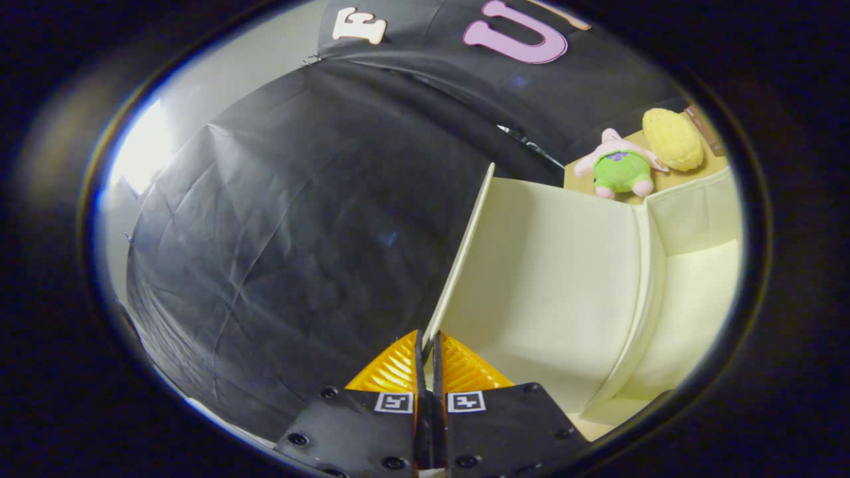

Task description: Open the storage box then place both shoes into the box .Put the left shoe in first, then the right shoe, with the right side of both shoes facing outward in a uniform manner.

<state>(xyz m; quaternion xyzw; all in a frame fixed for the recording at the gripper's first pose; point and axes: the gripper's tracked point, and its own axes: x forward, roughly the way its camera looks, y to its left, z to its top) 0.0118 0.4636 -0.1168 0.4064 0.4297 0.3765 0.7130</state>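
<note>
From the view that rides on the tongs (427, 345), much is cut off: the storage box (551, 292) runs out of sight on its right and lower sides, so its full outline and how deep it goes cannot be judged, and its floor shows as little more than a pale strip near the bottom. The two fingers stand drawn in very close, almost meeting, and the thin edge of the box's raised flap (461, 249) runs down into the narrow slit between them; they look pinched on that edge, though the actual contact is hidden where the flap disappears behind the fingertips. The inner faces of the fingers are ribbed, with fine parallel ridges, and each finger carries a small square marker lower down. The flap is a flat, stiff cream panel, seen nearly edge-on, rising up and away from the tongs at a slant. To its right the inside of the box opens out: smooth, matte, cream-coloured walls that look like fabric over board, meeting at a soft folded corner seam. The inside that can be seen holds nothing. Beyond the far wall of the box a tan surface (671, 179) shows as a small wedge, and on it sit a plush toy (621, 169) in pink with a green middle and, touching it on the right, a bumpy yellow rounded thing (674, 138) whose nature is hard to make out. Left of the flap hangs creased black cloth (279, 252), dull and wrinkled.
</note>
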